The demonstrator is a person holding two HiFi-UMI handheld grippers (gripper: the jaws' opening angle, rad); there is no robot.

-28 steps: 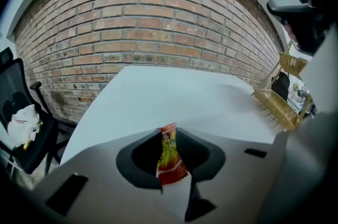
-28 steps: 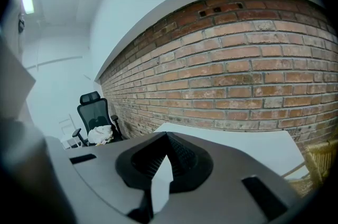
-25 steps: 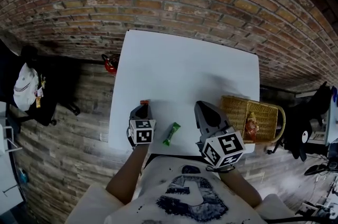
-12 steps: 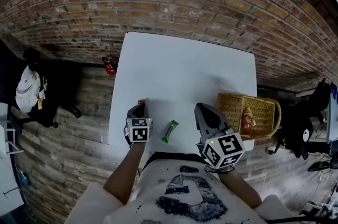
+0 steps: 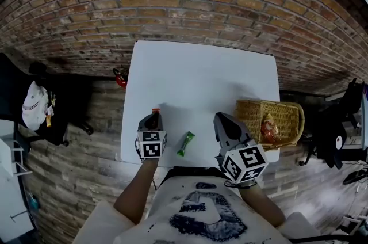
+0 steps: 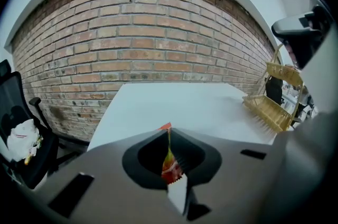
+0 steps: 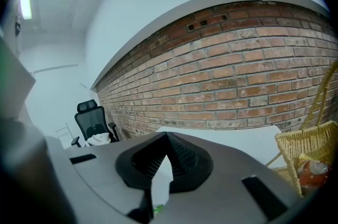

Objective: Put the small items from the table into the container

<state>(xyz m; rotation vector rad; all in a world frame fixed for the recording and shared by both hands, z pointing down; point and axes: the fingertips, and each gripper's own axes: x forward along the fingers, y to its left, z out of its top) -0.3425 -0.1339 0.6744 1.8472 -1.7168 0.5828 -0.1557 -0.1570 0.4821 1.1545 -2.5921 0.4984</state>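
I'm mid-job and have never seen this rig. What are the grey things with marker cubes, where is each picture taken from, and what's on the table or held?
There is no robot here: a person holds a two-jaw tool in each hand, and the marker cubes are part of those tools. The head view looks down from the person's head. The other two views ride on the tools and look along their jaws. On the white table lies a green packet. At the right, a wicker basket holds another snack packet. The left tool pinches a red packet. The right tool is shut and empty.
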